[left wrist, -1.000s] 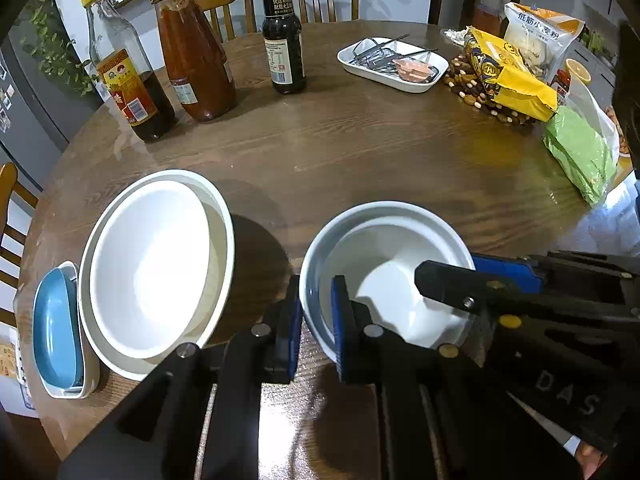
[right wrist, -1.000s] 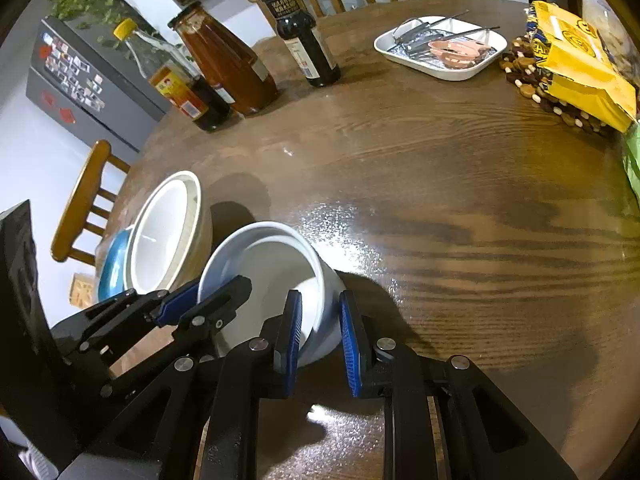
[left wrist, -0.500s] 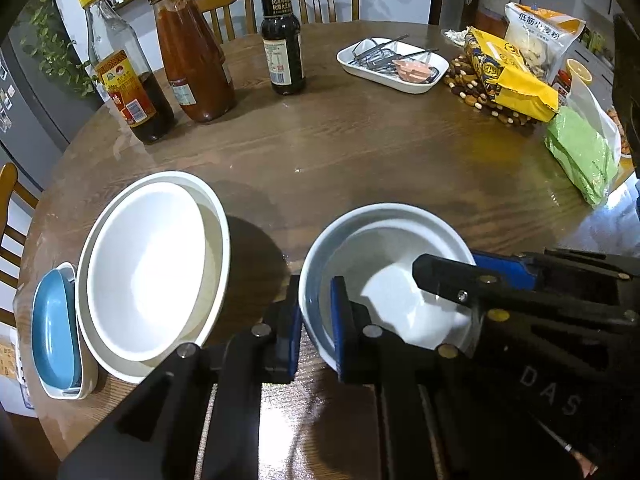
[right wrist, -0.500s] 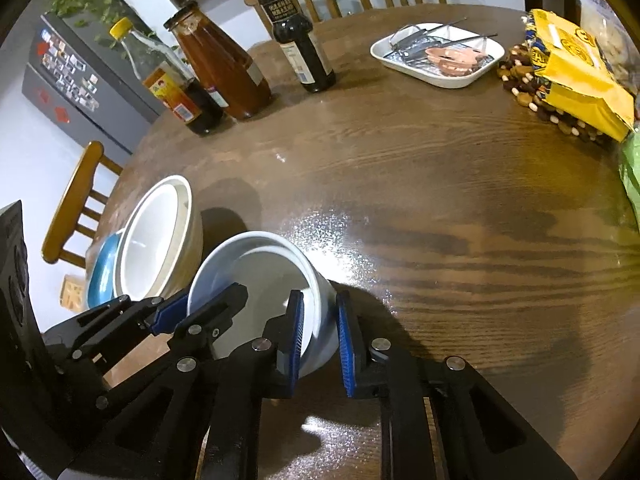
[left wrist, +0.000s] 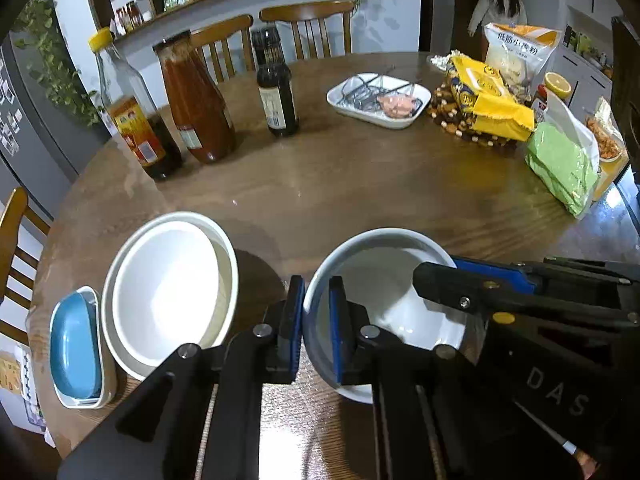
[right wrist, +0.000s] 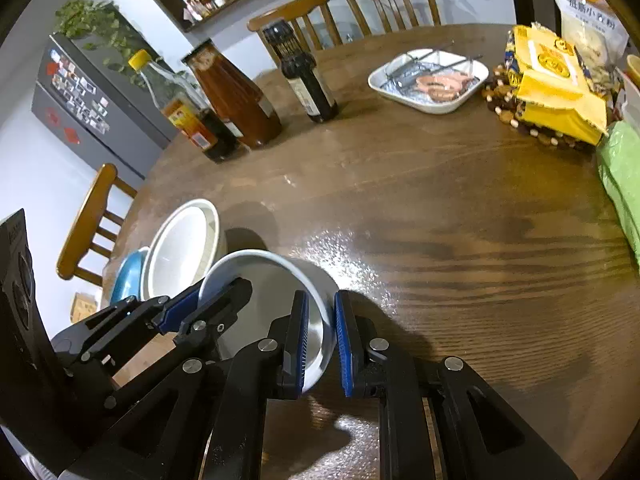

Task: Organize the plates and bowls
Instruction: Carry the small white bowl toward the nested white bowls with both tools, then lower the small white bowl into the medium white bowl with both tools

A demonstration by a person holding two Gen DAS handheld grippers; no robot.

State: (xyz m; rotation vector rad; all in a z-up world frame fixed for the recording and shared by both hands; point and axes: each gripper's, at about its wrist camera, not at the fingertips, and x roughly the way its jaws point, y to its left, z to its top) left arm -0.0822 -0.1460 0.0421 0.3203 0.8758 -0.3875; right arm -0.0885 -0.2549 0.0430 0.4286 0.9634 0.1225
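A white bowl with a bluish rim (left wrist: 384, 292) is held above the round wooden table by both grippers. My left gripper (left wrist: 316, 324) is shut on its left rim. My right gripper (right wrist: 322, 334) is shut on its right rim; the bowl also shows in the right wrist view (right wrist: 264, 292). To the left stand two nested white bowls (left wrist: 168, 292), also in the right wrist view (right wrist: 184, 248). Beside them at the table's left edge is a small blue dish (left wrist: 74, 344) in a white holder.
Three bottles (left wrist: 196, 100) stand at the back left. A white square plate (left wrist: 380, 100) with utensils, a yellow bag (left wrist: 488, 96) and a green bag (left wrist: 560, 164) lie at the back right. Wooden chairs (left wrist: 304, 28) ring the table (left wrist: 360, 184).
Both grippers have lifted the bluish-rimmed bowl off the table and tilted upward, so more of the room shows. The nested bowls and blue dish have not moved.
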